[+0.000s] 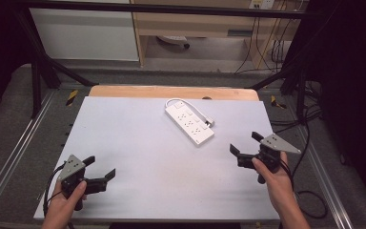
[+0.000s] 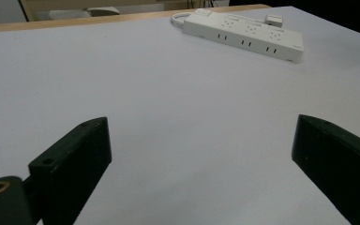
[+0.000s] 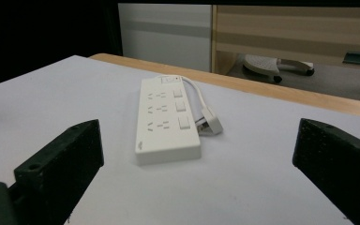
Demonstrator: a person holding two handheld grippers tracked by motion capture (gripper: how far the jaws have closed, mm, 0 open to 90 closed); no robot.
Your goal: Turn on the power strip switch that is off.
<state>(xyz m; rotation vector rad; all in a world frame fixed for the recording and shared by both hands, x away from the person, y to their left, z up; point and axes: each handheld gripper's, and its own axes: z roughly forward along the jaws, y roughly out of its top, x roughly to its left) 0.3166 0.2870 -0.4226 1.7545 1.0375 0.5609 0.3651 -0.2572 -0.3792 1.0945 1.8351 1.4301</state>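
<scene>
Pale grey-white surface (image 1: 138, 157) on a wooden board, dark frame bars around it, cupboards and loose cables behind. I have one thing on it: a white power strip (image 1: 189, 121), lying flat toward the far right of the middle, set at a slant to the surface edges.

Power strip: long, slim, rectangular body. My right gripper view shows three groups of sockets down one side of its top face and square rocker switches down the other side. A short white cord loops out from the far end and runs back along the strip; its plug lies on the surface just beside the near end, touching or nearly touching the casing, I cannot tell which.

Left gripper (image 1: 101, 170): near left part of the surface, jaws spread wide, nothing between them but bare surface. Strip sits well apart from it, far up in its view (image 2: 243, 33).

Right gripper (image 1: 247, 143): at the right edge, jaws wide apart and empty, pointed toward the strip (image 3: 166, 123), which lies near, ahead of the jaws and not touched by them.
</scene>
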